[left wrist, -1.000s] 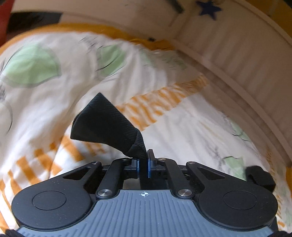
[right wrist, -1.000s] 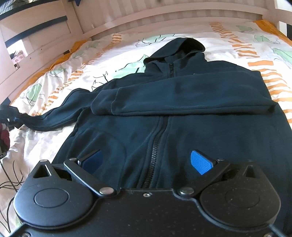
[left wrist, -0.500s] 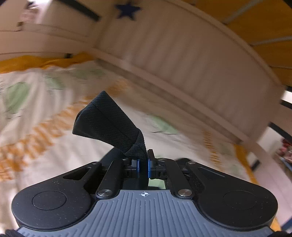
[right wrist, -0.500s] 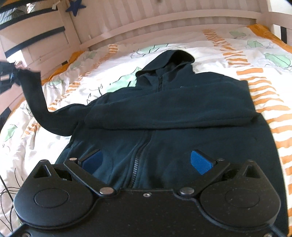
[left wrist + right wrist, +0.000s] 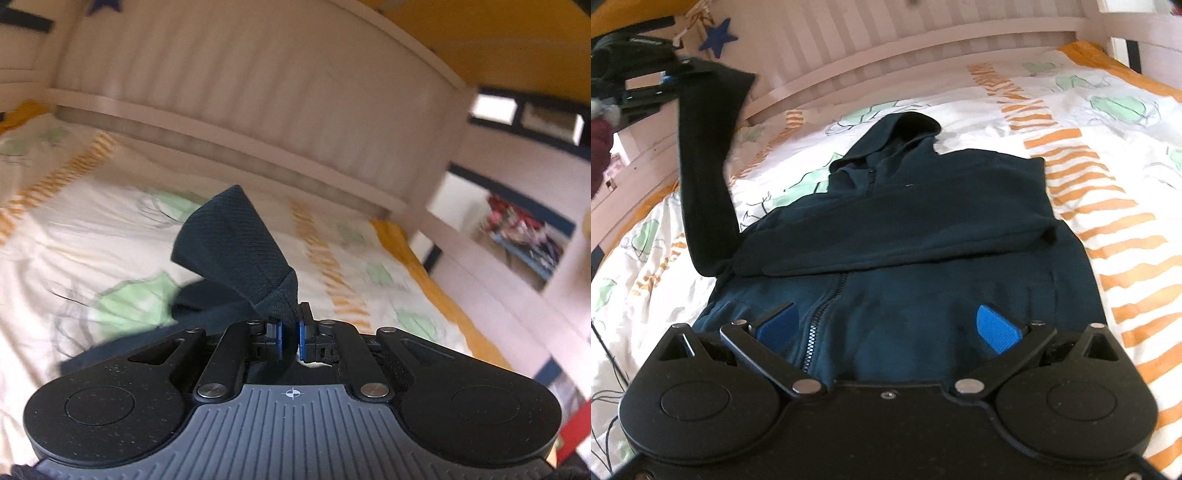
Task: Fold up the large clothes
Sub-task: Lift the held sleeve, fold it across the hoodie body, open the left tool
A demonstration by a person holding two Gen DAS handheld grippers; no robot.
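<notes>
**Sleeve lifted off the bed, hoodie lying flat**

The left tool (image 5: 289,330) has its blue pads pressed together on the cuff (image 5: 240,254) of a dark sleeve; the ribbed knit fans out above the pads in a folded wedge. Seen from the right wrist, that same left tool (image 5: 666,79) is up near the top left corner, and the sleeve (image 5: 705,177) hangs from it in a long, limp column that runs down to the shoulder of the hoodie (image 5: 905,229).

The right tool (image 5: 888,326) has its two blue pads spread wide apart with nothing between them; it hovers over the lower front of the garment, one pad on each side of the zipper (image 5: 822,314).

The hoodie is dark navy, soft and fleecy, lying face up on the bed with its hood (image 5: 901,129) pointing towards the headboard. Its other sleeve is folded across the chest as a thick horizontal band. The zipper is done up, its teeth showing as a chunky line down the middle.

Beneath it is a crumpled white duvet (image 5: 1108,192) printed with orange stripes and pale green leaf shapes outlined in black, edged in orange. The slatted, pale headboard (image 5: 923,33) runs behind the bed, and a dark blue star (image 5: 718,37) hangs on it at the left. In the left wrist view an open shelf (image 5: 524,236) with colourful, blurred contents sits beyond the bed's corner; what they are I cannot tell.
</notes>
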